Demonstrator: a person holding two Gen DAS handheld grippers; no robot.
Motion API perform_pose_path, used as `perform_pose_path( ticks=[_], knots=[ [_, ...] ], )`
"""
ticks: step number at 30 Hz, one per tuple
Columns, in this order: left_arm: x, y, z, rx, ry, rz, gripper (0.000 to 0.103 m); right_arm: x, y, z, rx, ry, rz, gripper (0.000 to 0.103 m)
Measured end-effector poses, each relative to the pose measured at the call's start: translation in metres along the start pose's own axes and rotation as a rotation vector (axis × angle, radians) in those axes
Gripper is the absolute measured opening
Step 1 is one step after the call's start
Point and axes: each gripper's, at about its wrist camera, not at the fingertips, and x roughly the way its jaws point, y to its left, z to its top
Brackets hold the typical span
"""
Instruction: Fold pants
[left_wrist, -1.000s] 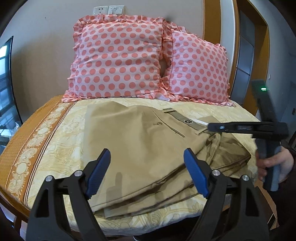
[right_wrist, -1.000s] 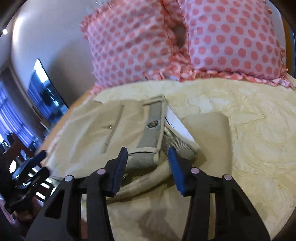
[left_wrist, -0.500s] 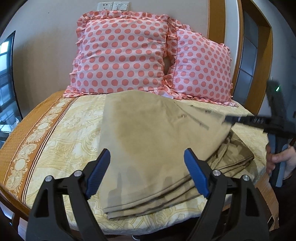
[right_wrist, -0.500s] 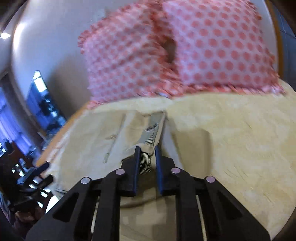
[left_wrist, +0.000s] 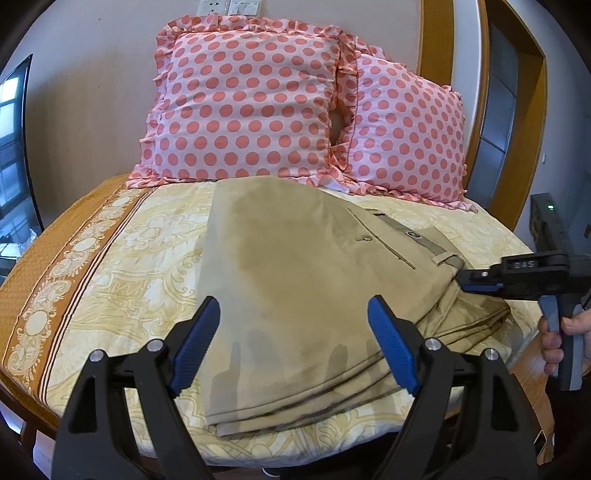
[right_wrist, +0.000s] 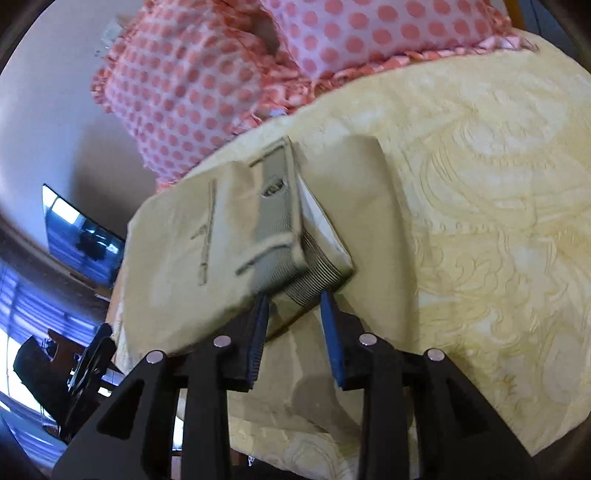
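Observation:
Khaki pants (left_wrist: 295, 266) lie folded in layers on the yellow bedspread (left_wrist: 110, 280), the grey waistband (left_wrist: 417, 236) toward the right. My left gripper (left_wrist: 293, 343) hovers open over the near part of the pants, touching nothing. My right gripper (left_wrist: 476, 284), held by a hand (left_wrist: 557, 336), comes in from the right at the waistband's end. In the right wrist view its jaws (right_wrist: 293, 325) are opening. The ribbed end of the waistband (right_wrist: 275, 218) sits between the fingertips, with a gap showing beside the pads.
Two pink polka-dot pillows (left_wrist: 243, 107) (left_wrist: 406, 136) lean against the wall behind the pants. The bed's rounded front edge runs just below my left gripper. A wooden door frame (left_wrist: 480, 92) stands at the right, and a dark screen (right_wrist: 81, 232) at the left.
The right gripper shut on the waistband end, carried it up and across, then came down and its jaws parted. The top layer of the pants rose and settled flat. The left gripper stayed put.

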Motion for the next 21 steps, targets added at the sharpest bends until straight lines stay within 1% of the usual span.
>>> perform_pose_path(
  ticks=[3,4,5,6,7,9,11,14,15,16,17,18,20,21],
  knots=[
    [0.002,-0.001,-0.002,0.003,0.005,0.001,0.083,0.007,-0.002,0.003,0.079,0.002,0.021,0.042],
    [0.002,0.0,-0.002,0.002,0.006,0.001,0.083,0.007,-0.005,0.004,0.112,0.001,0.045,0.045],
    [0.001,0.0,-0.003,-0.001,0.006,0.003,0.083,0.006,-0.009,0.004,0.157,-0.001,0.089,0.051],
    [0.001,0.0,-0.004,-0.003,0.005,0.004,0.083,0.004,-0.016,0.004,0.209,-0.004,0.152,0.055],
    [0.0,0.002,-0.004,-0.007,0.004,0.006,0.083,0.001,-0.024,0.003,0.259,-0.009,0.212,0.056],
    [-0.001,0.003,-0.005,-0.013,0.001,0.008,0.083,-0.004,-0.032,0.001,0.309,-0.027,0.264,0.061],
    [0.0,0.004,-0.006,-0.017,0.003,0.011,0.083,-0.004,-0.034,0.002,0.326,-0.037,0.284,0.063],
    [0.001,0.004,-0.005,-0.02,-0.004,0.01,0.083,0.001,-0.026,0.007,0.29,-0.059,0.222,0.063],
    [0.0,0.004,-0.005,-0.021,-0.006,0.009,0.083,0.004,-0.022,0.009,0.269,-0.067,0.192,0.06],
    [-0.001,0.004,-0.005,-0.022,-0.01,0.009,0.083,0.008,-0.019,0.011,0.246,-0.081,0.164,0.055],
    [-0.002,0.004,-0.004,-0.024,-0.014,0.01,0.083,0.011,-0.017,0.012,0.231,-0.094,0.151,0.038],
    [-0.003,0.004,-0.005,-0.026,-0.018,0.012,0.083,0.015,-0.014,0.013,0.212,-0.116,0.151,0.028],
    [-0.004,0.005,-0.005,-0.029,-0.02,0.018,0.083,0.013,-0.01,0.012,0.163,-0.169,0.172,0.019],
    [-0.005,0.005,-0.005,-0.031,-0.021,0.023,0.083,0.007,-0.008,0.01,0.139,-0.198,0.193,0.016]
  ],
)
